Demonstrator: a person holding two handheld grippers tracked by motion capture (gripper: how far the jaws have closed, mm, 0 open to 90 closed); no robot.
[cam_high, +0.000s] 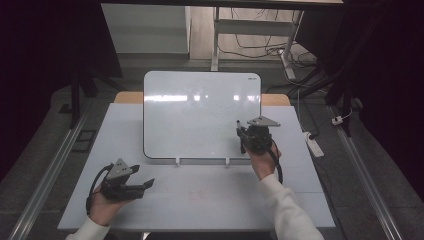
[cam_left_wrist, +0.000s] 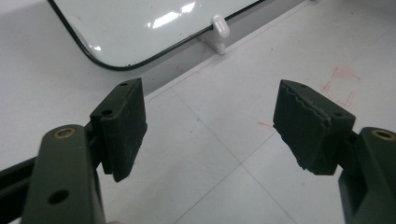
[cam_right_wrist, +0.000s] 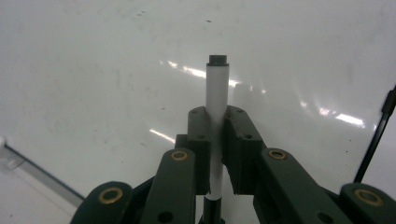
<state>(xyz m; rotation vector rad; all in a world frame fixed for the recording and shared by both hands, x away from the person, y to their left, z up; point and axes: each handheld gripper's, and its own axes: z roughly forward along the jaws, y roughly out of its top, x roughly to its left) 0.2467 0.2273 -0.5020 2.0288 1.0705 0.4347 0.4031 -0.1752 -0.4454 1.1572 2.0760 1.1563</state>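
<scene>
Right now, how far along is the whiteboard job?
Done: the right gripper is shut on the marker, its dark end toward the whiteboard. In hand: that gripper sits at the board's lower right area, seemingly about to write. The left gripper is open with nothing between its jaws, over the table. Left: no clear marker strokes show on the board, so the writing itself likely remains.

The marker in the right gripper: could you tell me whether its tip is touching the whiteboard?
Cannot tell. In the right gripper view the marker points at the whiteboard, but neither contact nor a gap at its dark tip shows plainly.
</scene>
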